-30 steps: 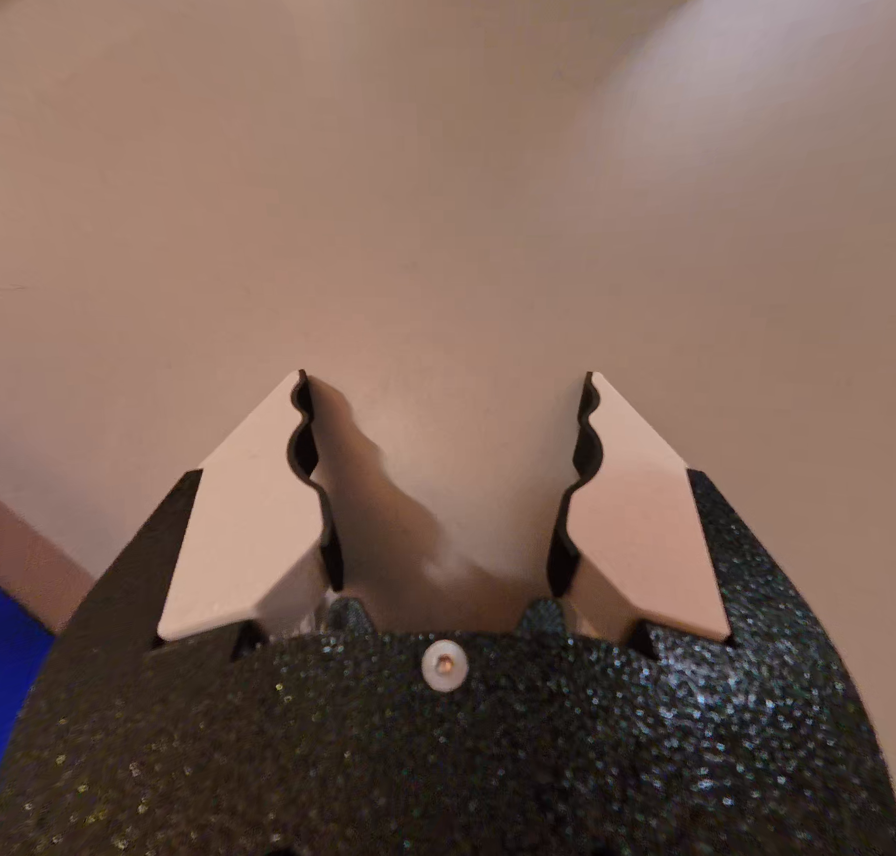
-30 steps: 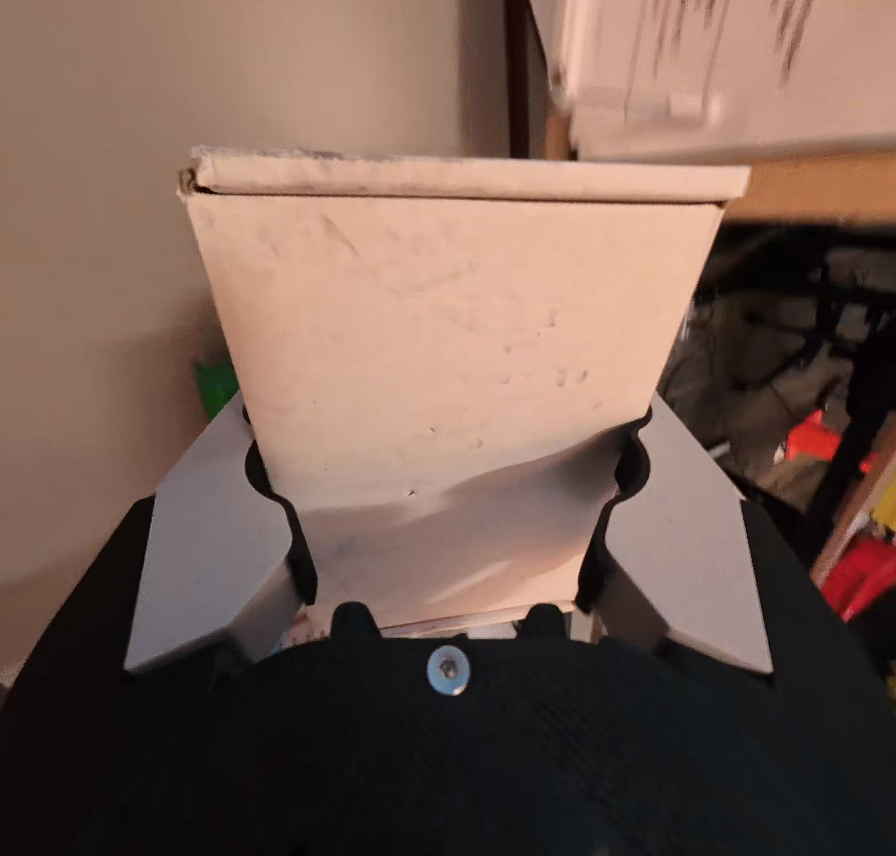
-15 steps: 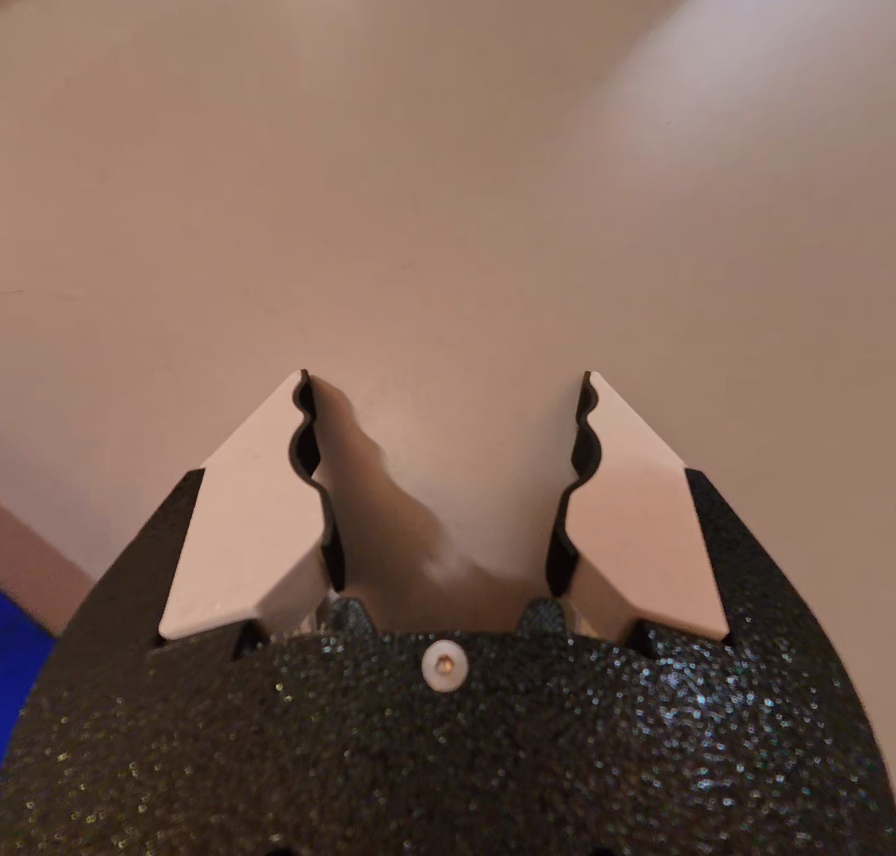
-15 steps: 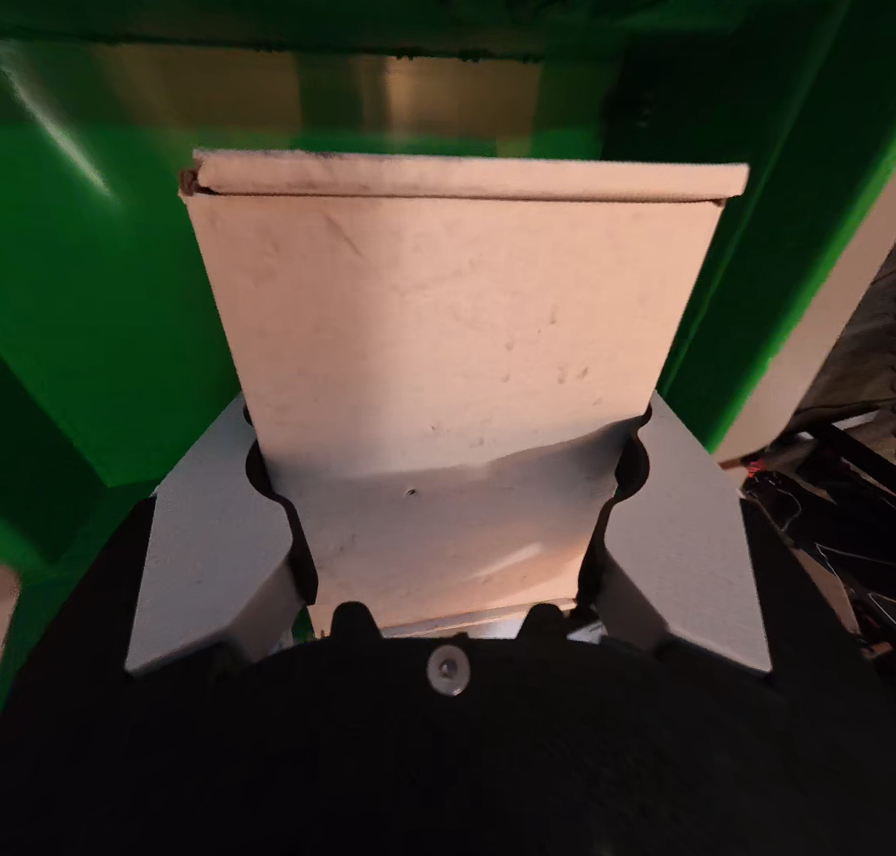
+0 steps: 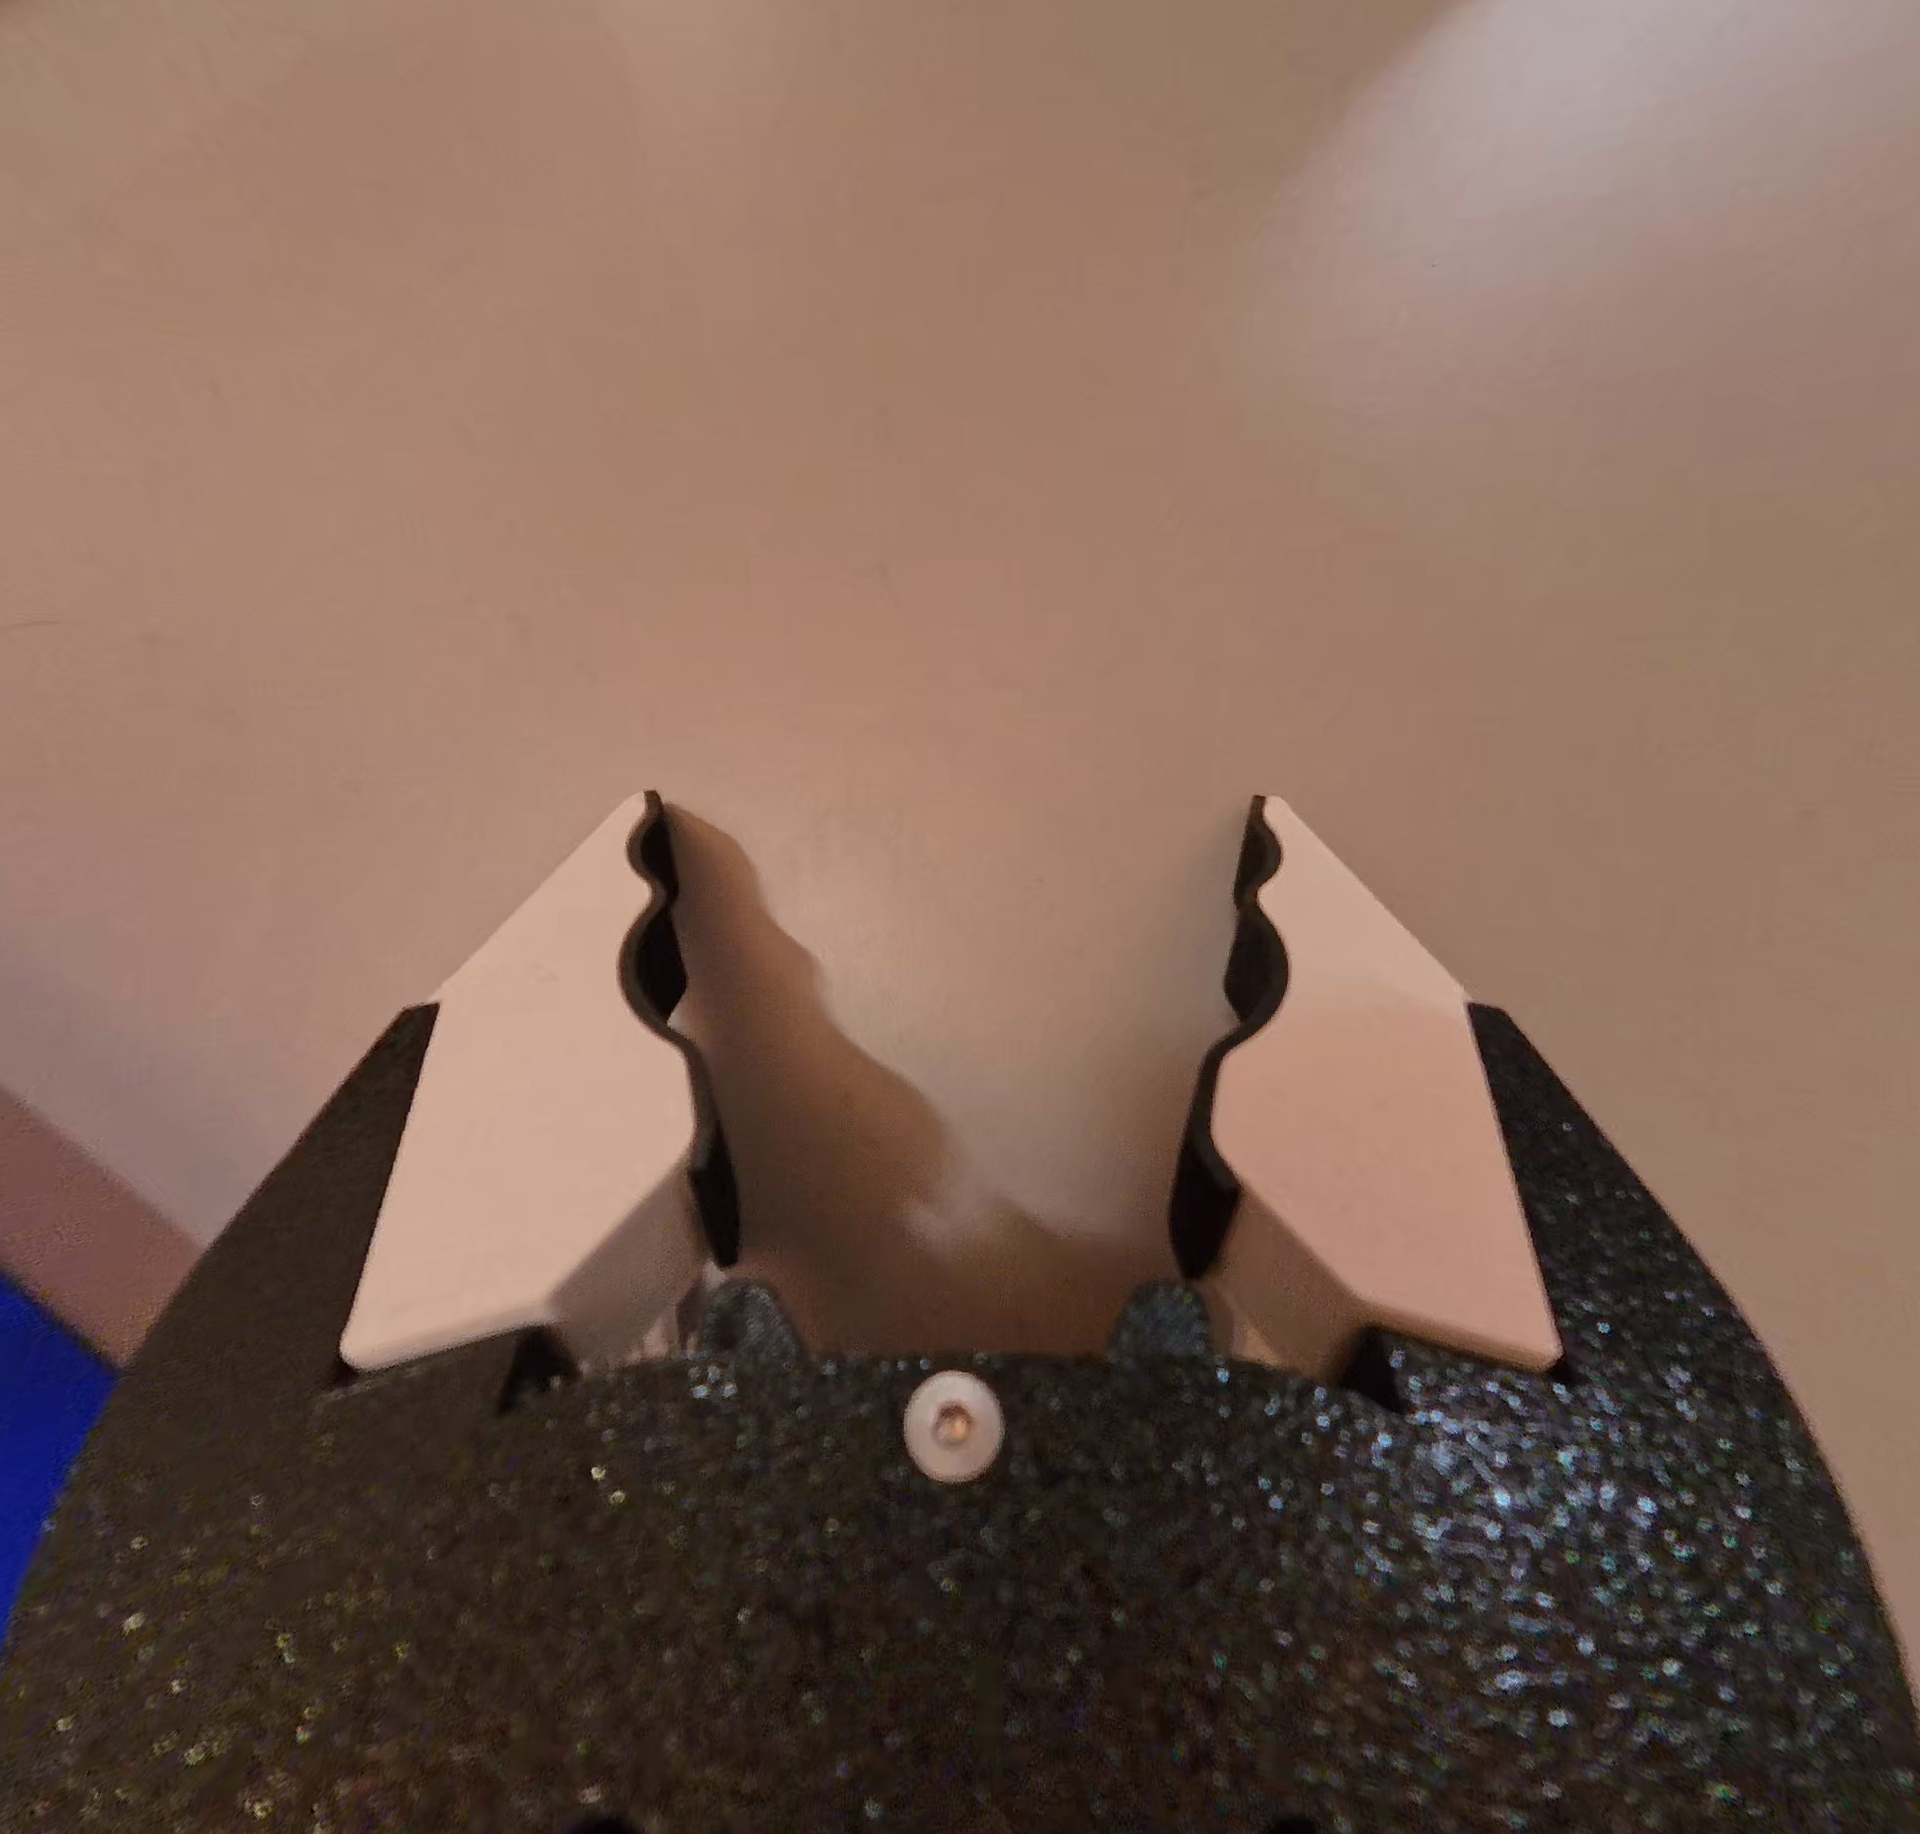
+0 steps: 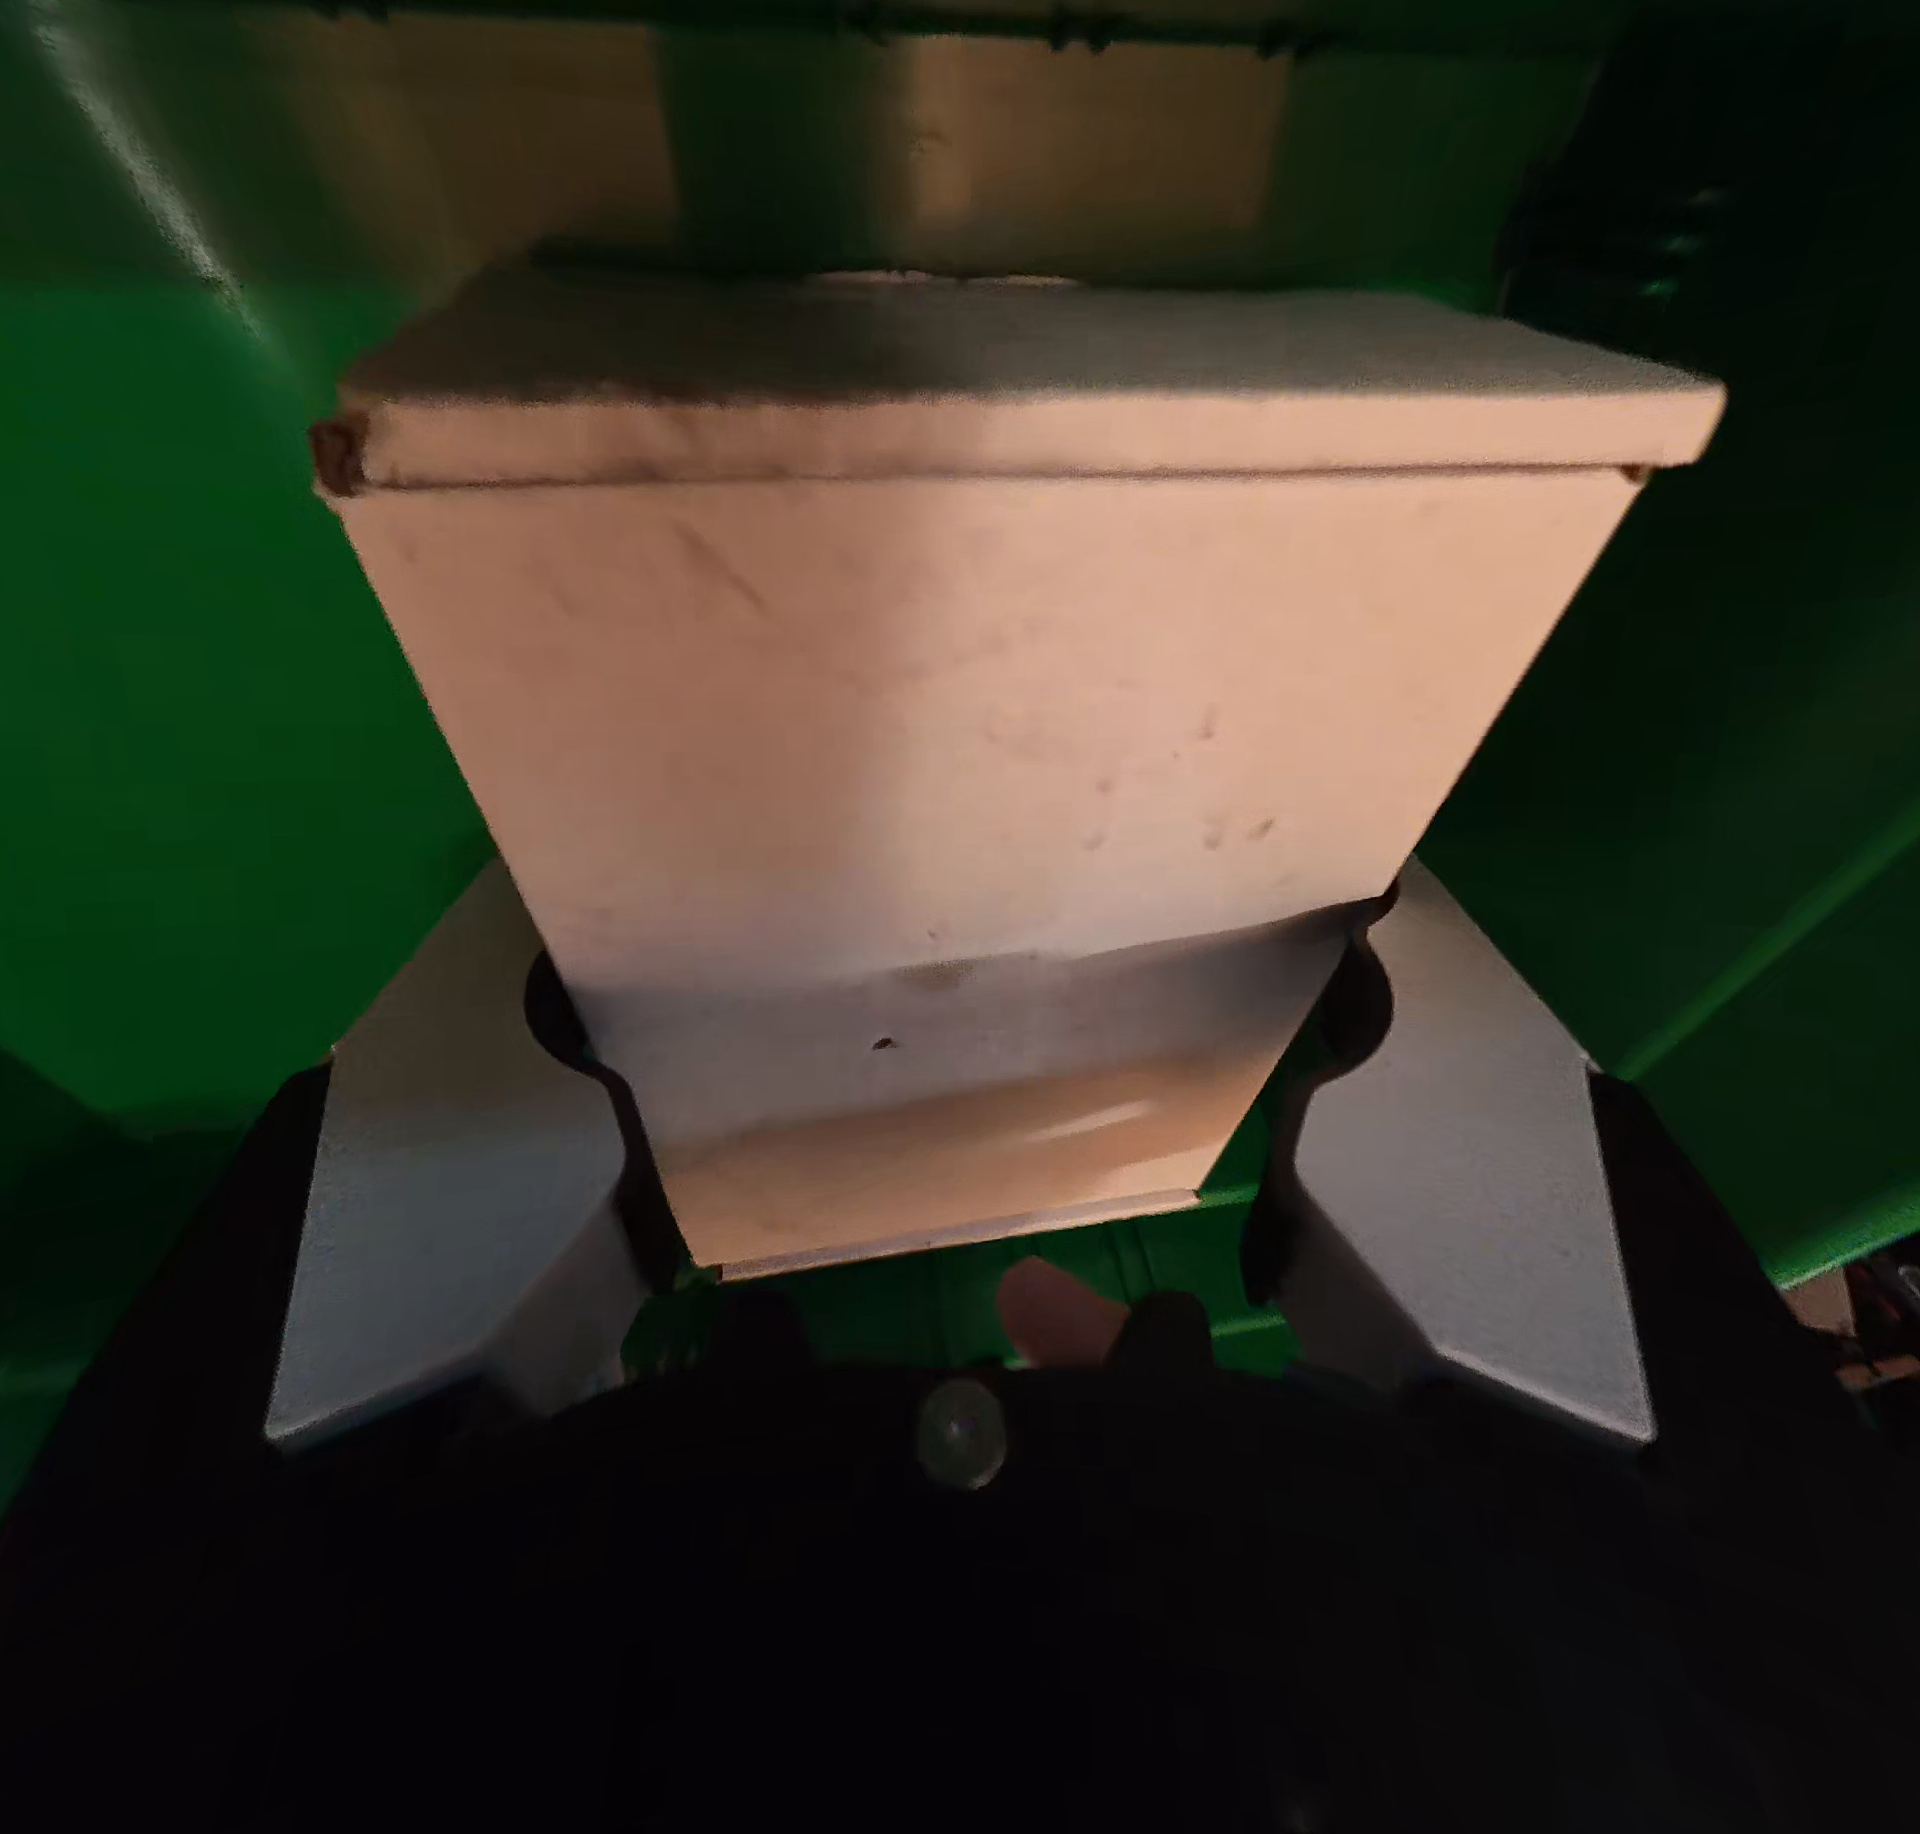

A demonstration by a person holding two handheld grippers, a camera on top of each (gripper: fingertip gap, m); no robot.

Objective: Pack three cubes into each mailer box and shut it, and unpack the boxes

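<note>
Cardboard of the white mailer box [image 6: 966, 704] fills the middle of the right wrist view. The right hand-held gripper [image 6: 961, 963] pinches the box by its two side walls, one finger [image 6: 447, 1161] on each side. The lid is shut and lies flat on the box top, with a worn brown corner at its left end. The box sits inside a green bin [image 6: 187, 693], whose walls rise to the left, the right and behind it. A pale panel [image 6: 935, 143] shows above the box at the far wall.

Compared with half a second ago, the box top tips more toward the camera, so the lid surface is now visible. The box's lower edge also stands farther from the gripper body than before.

The left hand-held gripper [image 5: 956, 963] is spread wide and holds nothing. Its fingertips [image 5: 582, 1057] point at the bare beige counter [image 5: 935, 382] and cast a shadow on it. A blue patch [image 5: 42, 1389] shows at the lower left edge. This view matches the earlier frames; the left gripper has not shifted.
</note>
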